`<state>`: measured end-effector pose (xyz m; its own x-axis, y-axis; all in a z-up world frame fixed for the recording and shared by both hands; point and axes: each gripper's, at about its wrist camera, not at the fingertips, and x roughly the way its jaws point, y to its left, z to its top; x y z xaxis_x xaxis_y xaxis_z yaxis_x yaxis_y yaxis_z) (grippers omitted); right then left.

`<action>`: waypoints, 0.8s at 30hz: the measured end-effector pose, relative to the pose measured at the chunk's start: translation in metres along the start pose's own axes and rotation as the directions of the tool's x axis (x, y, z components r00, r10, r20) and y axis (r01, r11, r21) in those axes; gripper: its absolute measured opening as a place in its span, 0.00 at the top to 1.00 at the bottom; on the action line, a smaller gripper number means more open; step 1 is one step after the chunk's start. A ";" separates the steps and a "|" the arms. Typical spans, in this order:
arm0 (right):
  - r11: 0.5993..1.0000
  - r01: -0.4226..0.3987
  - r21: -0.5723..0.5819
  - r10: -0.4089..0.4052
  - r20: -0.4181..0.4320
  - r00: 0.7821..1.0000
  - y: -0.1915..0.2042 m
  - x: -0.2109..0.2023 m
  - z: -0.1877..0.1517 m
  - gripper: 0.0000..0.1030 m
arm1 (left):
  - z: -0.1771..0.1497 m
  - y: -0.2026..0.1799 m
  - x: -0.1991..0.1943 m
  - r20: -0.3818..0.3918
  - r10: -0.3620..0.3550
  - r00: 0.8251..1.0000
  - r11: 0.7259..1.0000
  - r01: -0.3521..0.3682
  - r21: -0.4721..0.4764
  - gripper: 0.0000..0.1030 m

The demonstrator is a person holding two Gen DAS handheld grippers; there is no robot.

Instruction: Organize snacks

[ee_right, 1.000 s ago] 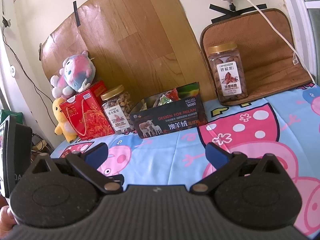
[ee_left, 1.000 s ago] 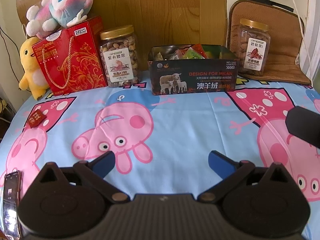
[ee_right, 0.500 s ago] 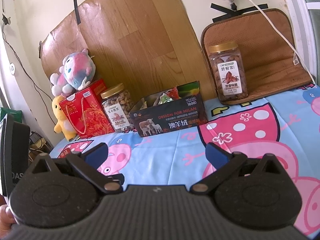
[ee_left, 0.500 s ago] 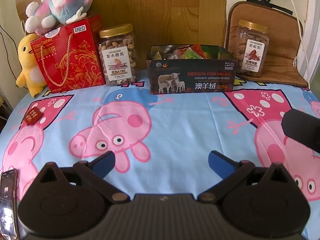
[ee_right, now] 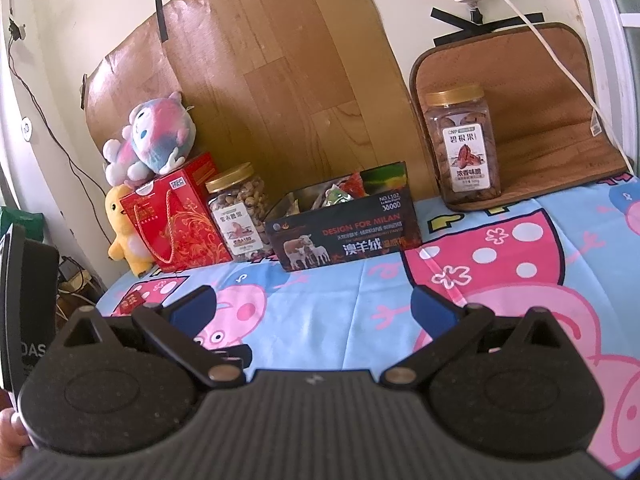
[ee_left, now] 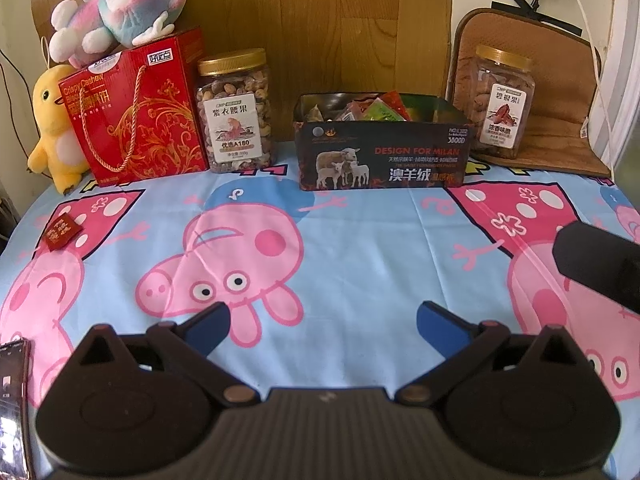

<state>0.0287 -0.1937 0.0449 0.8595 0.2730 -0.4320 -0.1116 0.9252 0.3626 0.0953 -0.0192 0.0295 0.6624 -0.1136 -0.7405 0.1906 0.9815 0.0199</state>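
Observation:
A dark box printed with sheep stands at the back of the table with several snack packets inside; it also shows in the right wrist view. A small red packet lies alone on the cloth at the far left, and shows in the right wrist view. A nut jar stands left of the box, another jar to its right. My left gripper is open and empty above the cloth. My right gripper is open and empty too.
A red gift bag stands at the back left with a plush toy on top and a yellow duck beside it. A brown cushion leans at the back right. A phone lies at the left front edge.
The left gripper has drifted slightly left and lower, so the objects sit a little more to the right. The right gripper has barely moved. Both stay open.

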 end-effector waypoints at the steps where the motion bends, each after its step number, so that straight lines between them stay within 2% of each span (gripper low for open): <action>1: 1.000 0.003 -0.002 -0.003 -0.002 1.000 0.001 0.001 0.000 0.00 | 0.000 0.001 0.001 -0.002 -0.002 1.000 1.000 0.002 -0.002 0.00; 24: 0.999 0.031 -0.012 -0.032 -0.033 0.999 0.012 0.019 -0.002 0.00 | 0.004 0.012 0.014 -0.001 -0.022 1.000 1.000 0.022 0.002 0.00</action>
<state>0.0429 -0.1767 0.0389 0.8458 0.2522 -0.4700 -0.0908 0.9364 0.3390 0.1095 -0.0100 0.0216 0.6576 -0.1348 -0.7412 0.2063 0.9785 0.0051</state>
